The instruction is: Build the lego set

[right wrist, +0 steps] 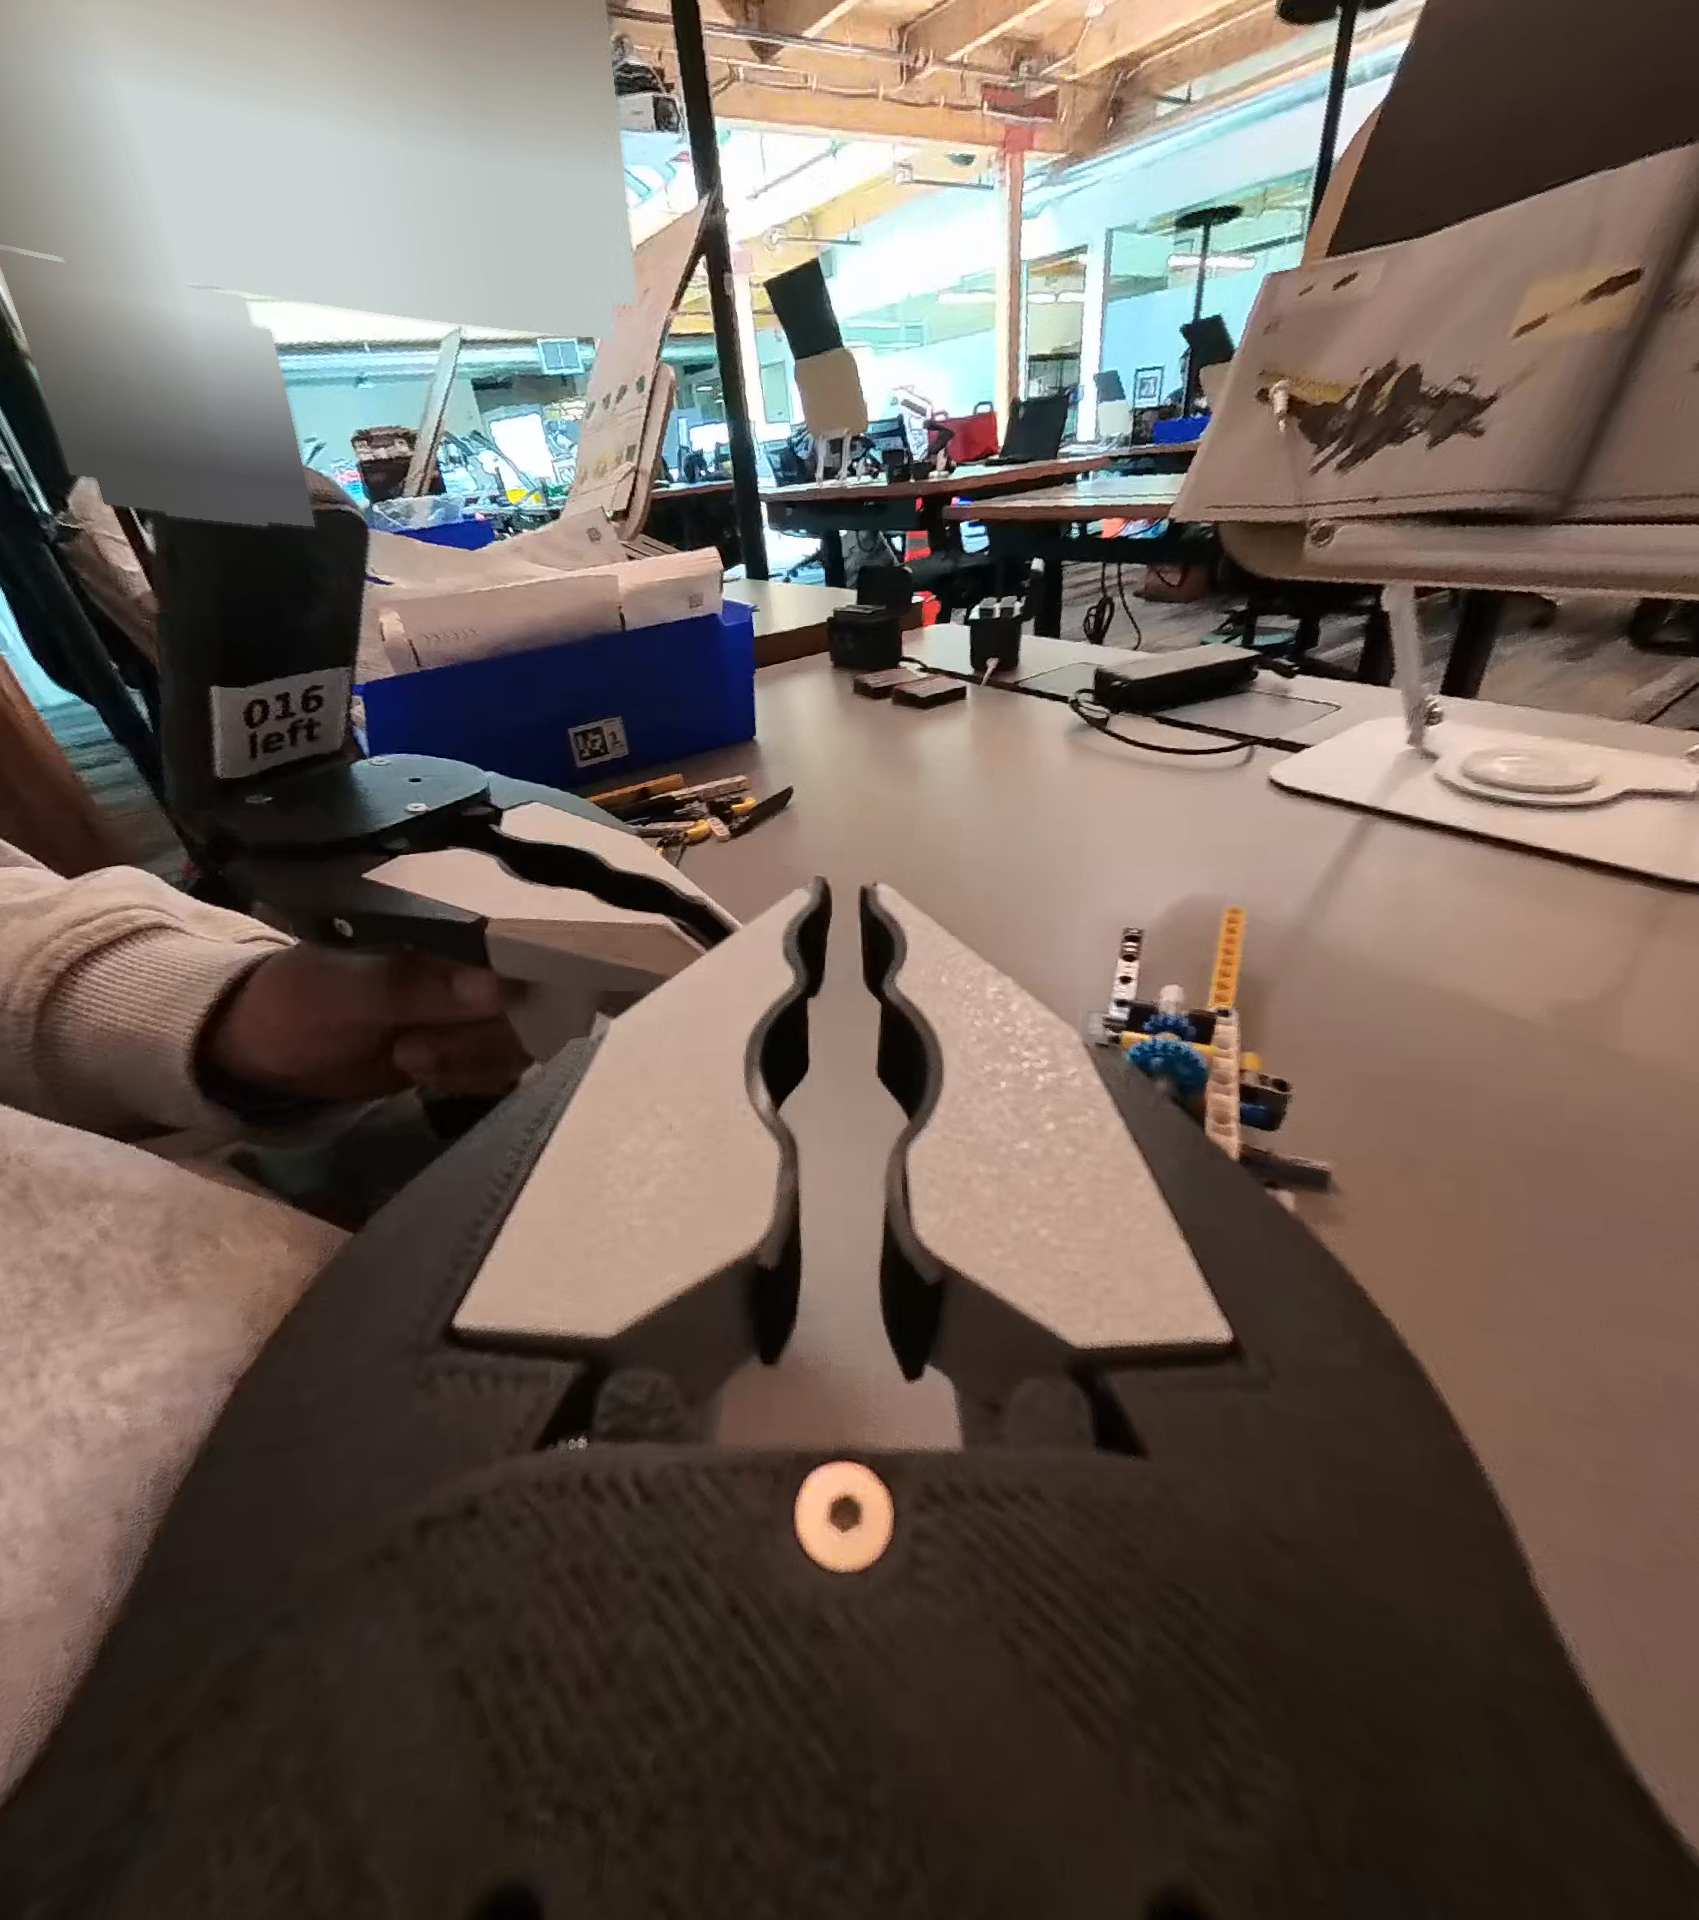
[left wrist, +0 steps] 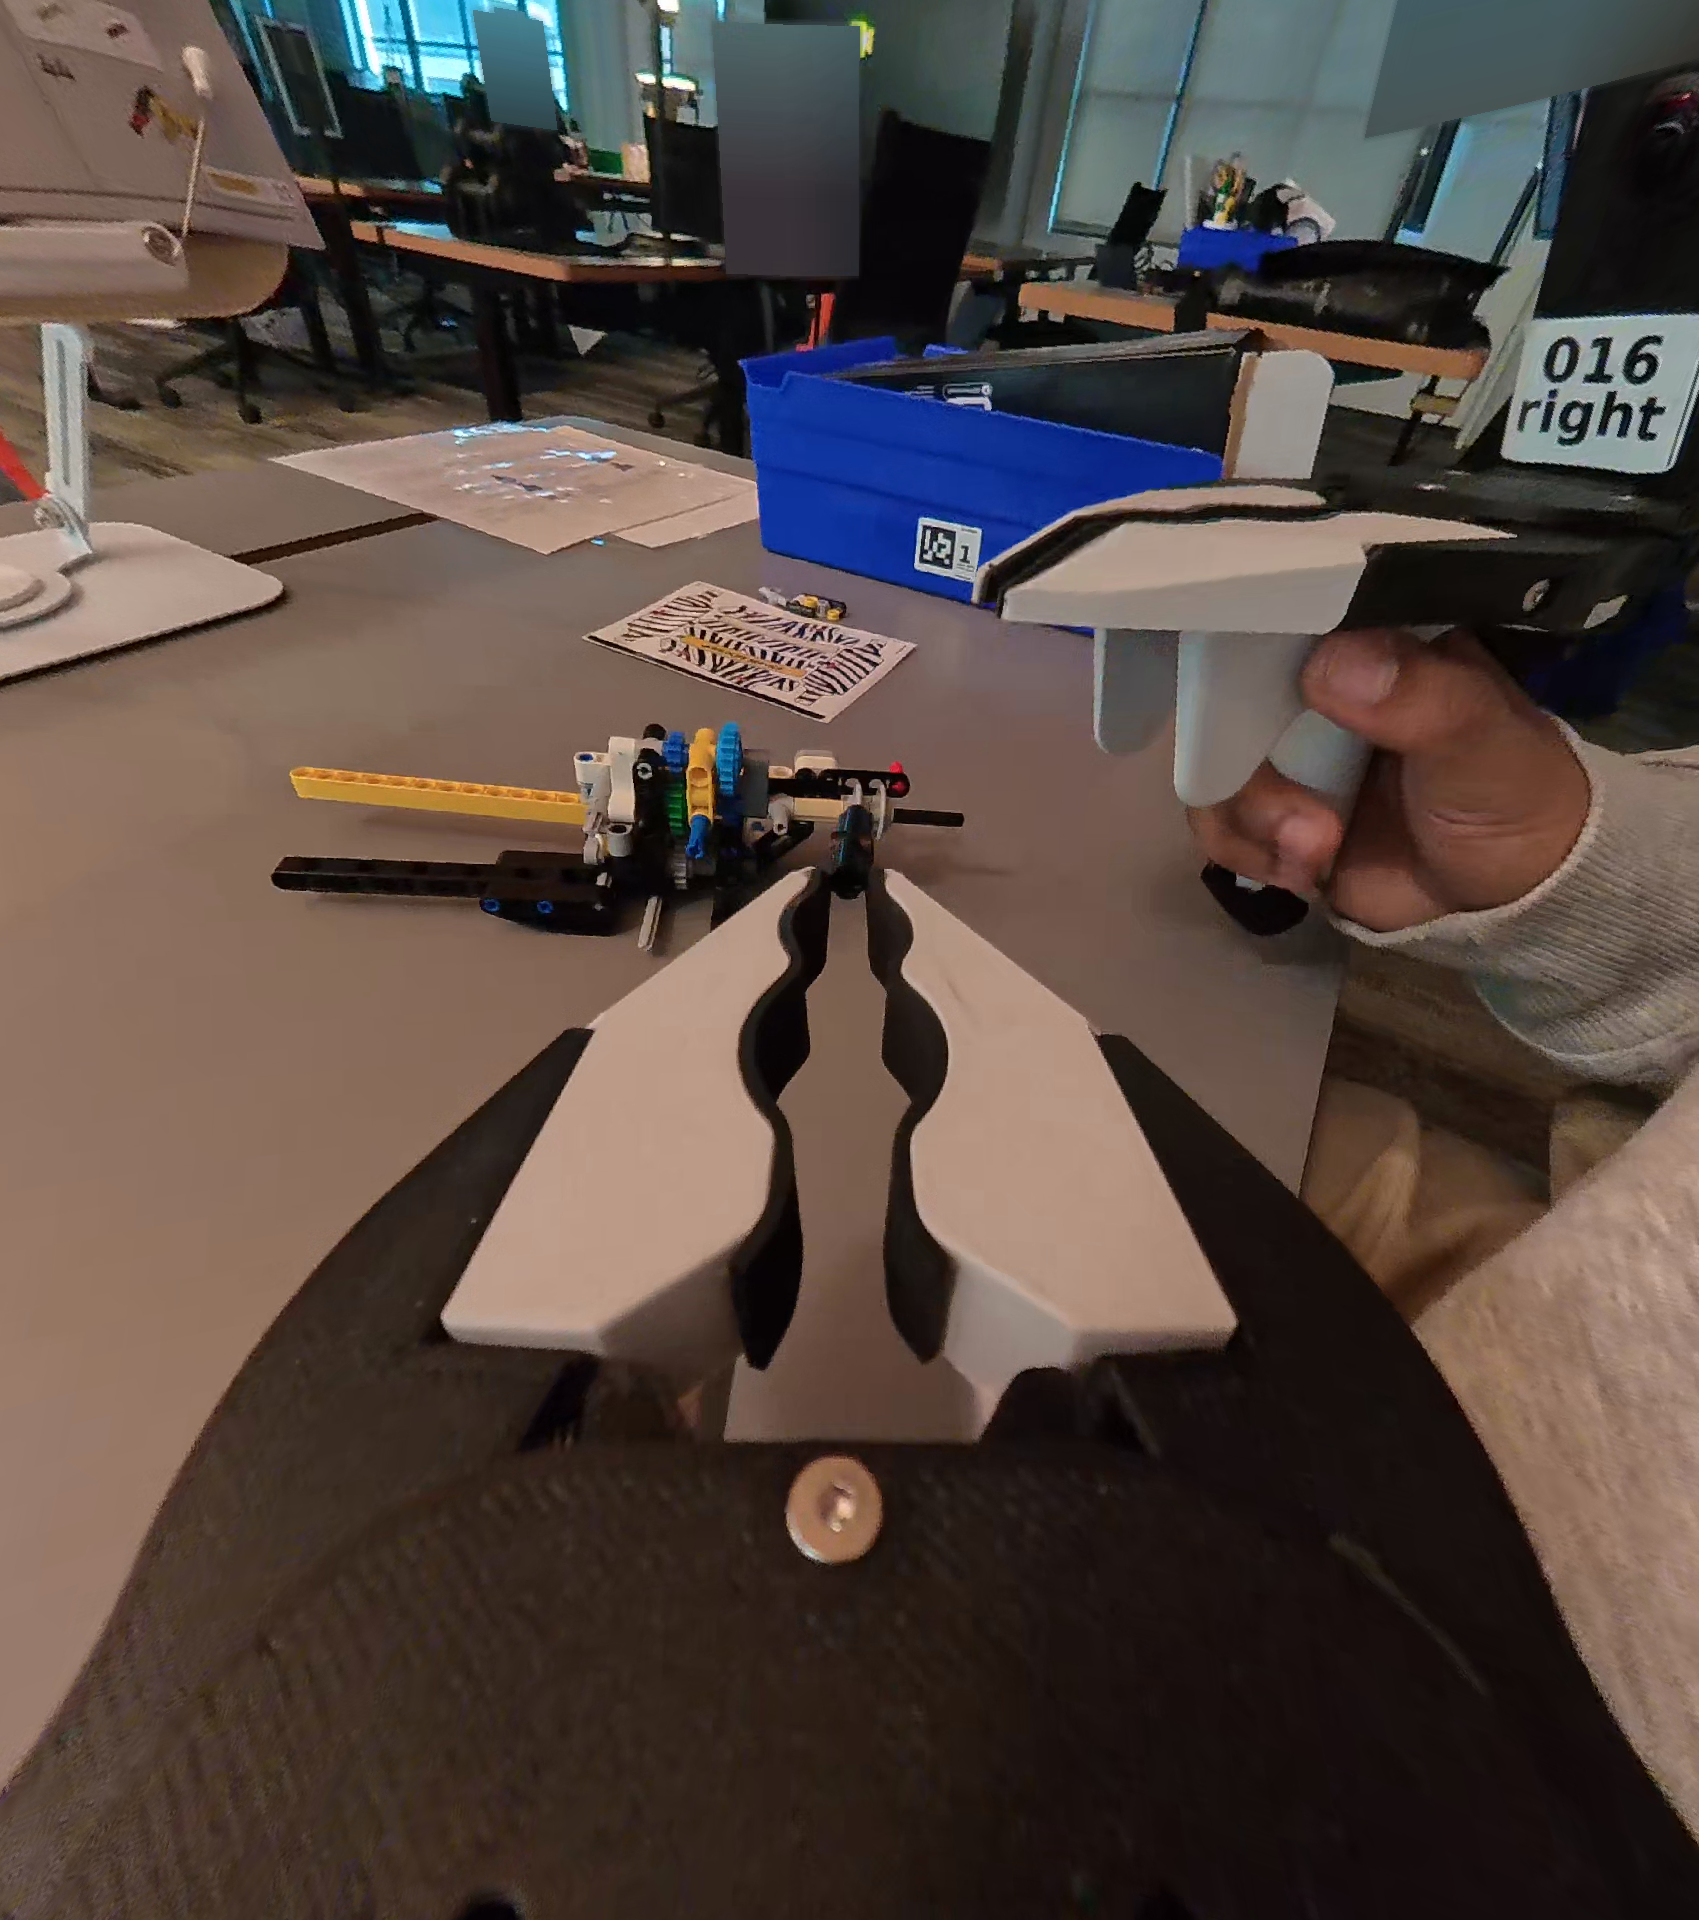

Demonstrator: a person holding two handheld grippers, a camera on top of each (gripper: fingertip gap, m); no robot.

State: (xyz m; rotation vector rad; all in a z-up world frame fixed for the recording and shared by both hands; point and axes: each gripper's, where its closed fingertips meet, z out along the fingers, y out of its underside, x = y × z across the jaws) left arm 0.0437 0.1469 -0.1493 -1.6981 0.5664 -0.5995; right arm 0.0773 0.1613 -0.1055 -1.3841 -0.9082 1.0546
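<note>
A partly built lego assembly [left wrist: 658, 810] lies on the grey table, with a yellow beam [left wrist: 429, 790] and a black beam pointing left and blue and yellow gears in its middle. My left gripper [left wrist: 847, 883] is shut on a small black piece with a blue tip [left wrist: 851, 836], held just in front of the assembly's right end. My right gripper [left wrist: 996, 597] hovers above and to the right, jaws together and empty. In the right wrist view the right gripper [right wrist: 843, 896] holds nothing, and the assembly [right wrist: 1203, 1049] lies to its right.
A blue bin [left wrist: 928, 468] stands behind, with a striped sticker sheet [left wrist: 751, 649] and small loose parts [left wrist: 809, 605] in front of it. An instruction booklet on a white stand [left wrist: 97, 592] is at the left. The table edge [left wrist: 1323, 1039] runs along the right. A charger [right wrist: 1177, 675] lies farther back.
</note>
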